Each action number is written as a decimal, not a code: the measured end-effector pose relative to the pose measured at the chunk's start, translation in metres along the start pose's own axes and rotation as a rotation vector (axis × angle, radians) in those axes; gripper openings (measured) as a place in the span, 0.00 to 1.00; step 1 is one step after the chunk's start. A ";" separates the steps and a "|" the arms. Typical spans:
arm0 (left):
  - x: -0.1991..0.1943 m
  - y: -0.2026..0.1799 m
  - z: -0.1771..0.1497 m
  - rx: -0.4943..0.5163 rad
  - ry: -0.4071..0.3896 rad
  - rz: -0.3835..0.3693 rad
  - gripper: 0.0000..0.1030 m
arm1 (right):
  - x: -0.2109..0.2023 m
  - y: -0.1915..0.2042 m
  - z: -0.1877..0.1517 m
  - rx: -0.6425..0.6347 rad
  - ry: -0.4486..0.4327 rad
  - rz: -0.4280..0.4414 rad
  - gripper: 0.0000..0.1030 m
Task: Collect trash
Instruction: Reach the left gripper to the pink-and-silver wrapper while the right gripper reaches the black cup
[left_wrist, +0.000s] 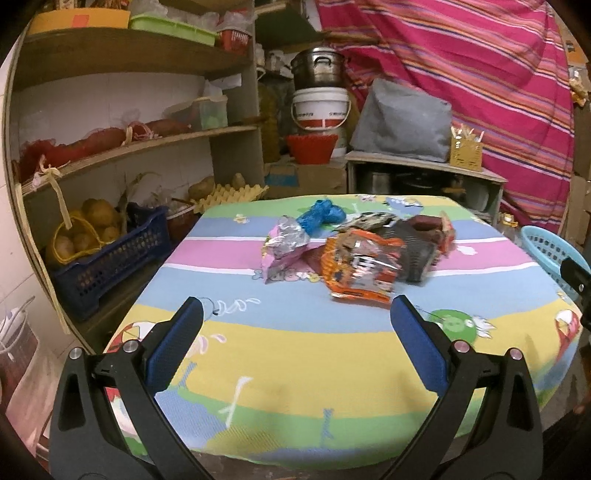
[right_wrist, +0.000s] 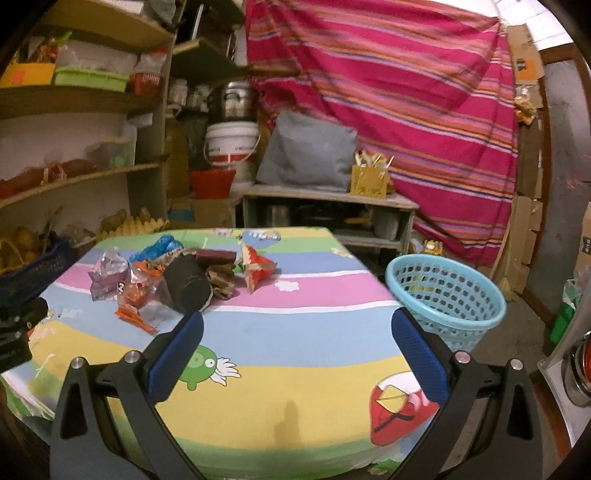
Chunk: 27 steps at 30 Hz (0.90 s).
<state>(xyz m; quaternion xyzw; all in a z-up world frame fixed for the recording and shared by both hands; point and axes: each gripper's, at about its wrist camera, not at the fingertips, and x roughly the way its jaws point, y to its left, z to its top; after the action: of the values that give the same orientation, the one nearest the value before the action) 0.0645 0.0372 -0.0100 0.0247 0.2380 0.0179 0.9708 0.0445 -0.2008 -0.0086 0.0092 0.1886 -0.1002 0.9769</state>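
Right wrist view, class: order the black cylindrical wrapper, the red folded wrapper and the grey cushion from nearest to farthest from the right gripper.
From the right gripper:
1. Black cylindrical wrapper, just ahead, left.
2. Red folded wrapper, mid-table.
3. Grey cushion, on the shelf unit behind the table.

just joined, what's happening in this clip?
A person holds two grippers over a table with a striped cartoon cloth. Both the left gripper and right gripper are open and empty, short of a pile of trash: an orange wrapper, a pink foil wrapper, a crumpled blue bag and a dark cylinder. A light blue basket stands beside the table. Nothing is picked up yet.
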 end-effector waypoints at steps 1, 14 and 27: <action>0.006 0.004 0.004 -0.008 0.005 0.003 0.95 | 0.004 0.001 0.001 -0.001 -0.005 0.003 0.96; 0.104 0.037 0.065 -0.019 0.096 -0.044 0.95 | 0.076 0.035 0.066 -0.090 0.039 0.072 0.96; 0.200 0.021 0.053 0.086 0.282 -0.123 0.86 | 0.164 0.033 0.067 -0.058 0.123 0.005 0.96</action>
<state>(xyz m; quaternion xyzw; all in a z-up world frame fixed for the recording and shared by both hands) 0.2662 0.0653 -0.0537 0.0490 0.3733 -0.0484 0.9251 0.2251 -0.2042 -0.0077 -0.0127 0.2513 -0.0913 0.9635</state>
